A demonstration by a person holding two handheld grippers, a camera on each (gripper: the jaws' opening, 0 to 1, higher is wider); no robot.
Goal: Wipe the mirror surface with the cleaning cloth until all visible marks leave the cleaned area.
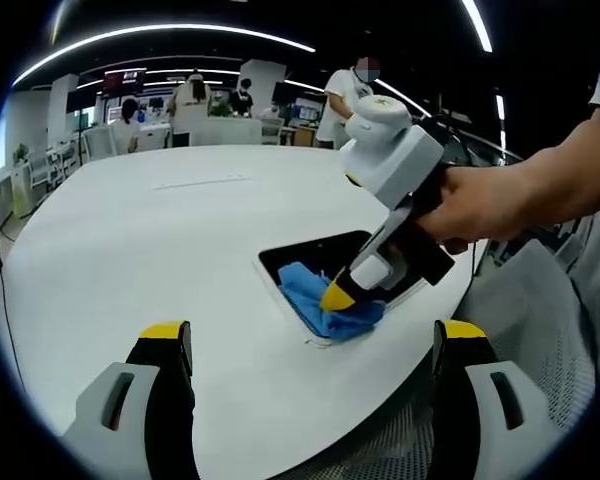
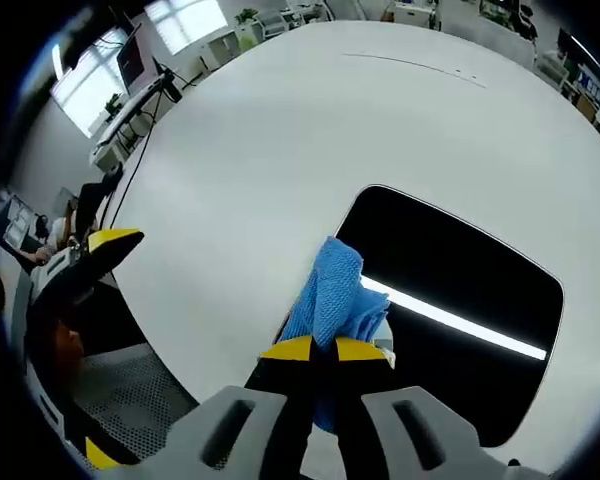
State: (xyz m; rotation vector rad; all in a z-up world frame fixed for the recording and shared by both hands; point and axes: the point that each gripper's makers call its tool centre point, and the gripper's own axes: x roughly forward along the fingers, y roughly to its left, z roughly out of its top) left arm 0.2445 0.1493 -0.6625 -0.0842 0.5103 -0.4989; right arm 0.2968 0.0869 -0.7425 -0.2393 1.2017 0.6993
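Wiping under way: right gripper [image 2: 315,350] clamped on blue cleaning cloth [image 2: 332,290], pressed to the near edge of the mirror [image 2: 460,270] just ahead of its jaws. Left gripper [image 1: 315,345] spread wide, idle over white table [image 1: 160,230]. Next, judged: sweep forward across the glass.

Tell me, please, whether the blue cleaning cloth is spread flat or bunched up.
Bunched up: the blue cloth rises in a crumpled fold, pinched in the right gripper, resting on the mirror.
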